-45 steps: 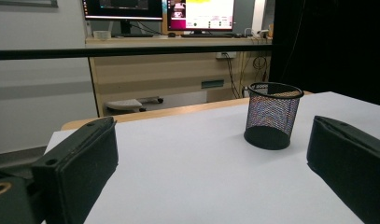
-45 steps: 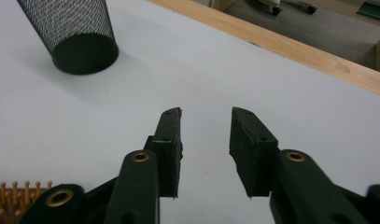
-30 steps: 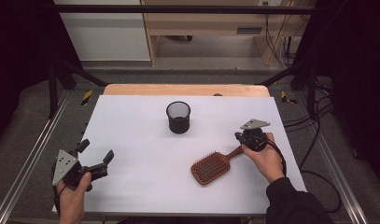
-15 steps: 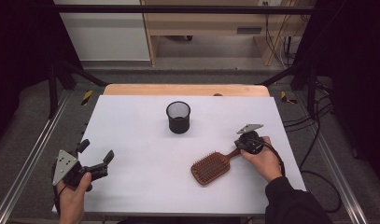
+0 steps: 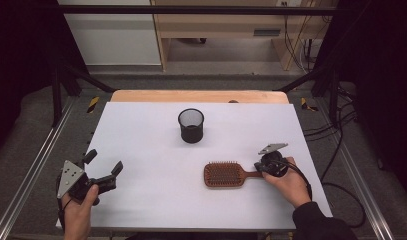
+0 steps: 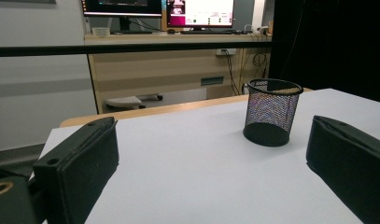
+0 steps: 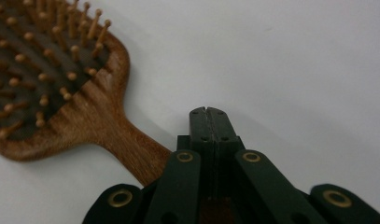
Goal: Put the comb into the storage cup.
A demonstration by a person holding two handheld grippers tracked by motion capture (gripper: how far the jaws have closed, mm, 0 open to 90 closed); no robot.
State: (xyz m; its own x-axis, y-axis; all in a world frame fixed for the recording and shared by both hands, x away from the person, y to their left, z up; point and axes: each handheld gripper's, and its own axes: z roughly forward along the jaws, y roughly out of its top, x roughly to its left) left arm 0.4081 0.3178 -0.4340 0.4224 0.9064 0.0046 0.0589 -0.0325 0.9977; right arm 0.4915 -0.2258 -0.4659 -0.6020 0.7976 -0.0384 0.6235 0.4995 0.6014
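Turned level since before, the wooden paddle hairbrush [image 5: 224,174] lies bristles-up beside the right gripper's [image 7: 208,112] closed, empty fingers.

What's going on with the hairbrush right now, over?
Right gripper jaws shut, beside the handle, not holding it. Left gripper open, idle. Hairbrush flat, bristles up. Mesh cup stands apart, nothing blocking.

Black mesh cup [image 5: 191,125] upright mid-worktop [image 5: 141,150], white-covered; wooden desk [image 5: 226,30] behind; lit monitors [image 6: 159,9] farther off.
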